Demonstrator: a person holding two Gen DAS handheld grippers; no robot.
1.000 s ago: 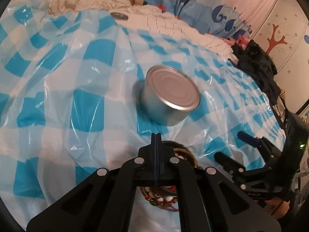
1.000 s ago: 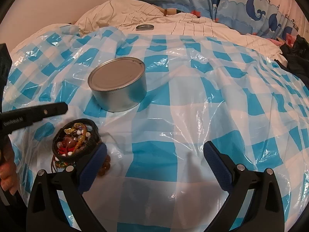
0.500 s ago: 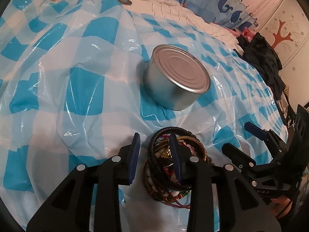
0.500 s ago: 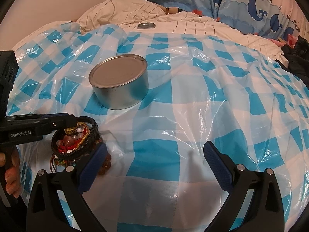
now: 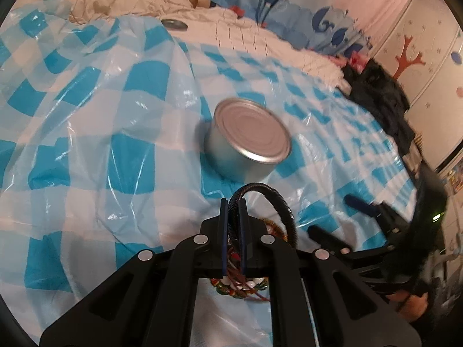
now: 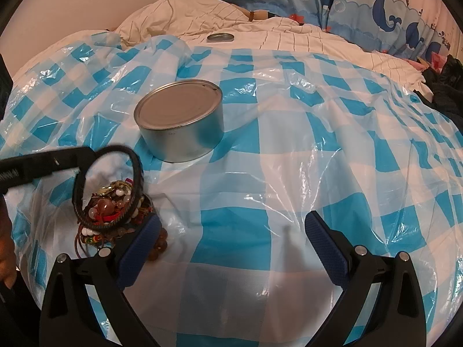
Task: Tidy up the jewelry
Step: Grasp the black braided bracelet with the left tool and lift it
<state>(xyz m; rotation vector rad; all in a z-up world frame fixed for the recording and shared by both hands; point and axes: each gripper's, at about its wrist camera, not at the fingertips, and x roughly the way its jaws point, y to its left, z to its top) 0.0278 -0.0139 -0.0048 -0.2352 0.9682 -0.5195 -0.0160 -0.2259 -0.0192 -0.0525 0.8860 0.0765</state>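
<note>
My left gripper (image 5: 233,202) is shut on a black braided bracelet (image 5: 272,196) and holds it lifted above a pile of beaded jewelry (image 5: 240,287). In the right wrist view the bracelet (image 6: 136,167) stands as a loop over the pile (image 6: 113,211), held by the left gripper (image 6: 84,156). A round silver tin (image 5: 249,138) with its lid on sits just beyond; it also shows in the right wrist view (image 6: 182,124). My right gripper (image 6: 231,248) is open and empty, low over the sheet, its left finger beside the pile.
A blue-and-white checked plastic sheet (image 6: 289,173) covers a bed. A small round lid (image 6: 220,37) lies on the white quilt at the back. Dark clothing (image 5: 379,98) is heaped at the right edge. Whale-print bedding (image 6: 347,3) is behind.
My left gripper closed on the black bracelet and lifted it off the pile. The right gripper has stayed in place, open.
</note>
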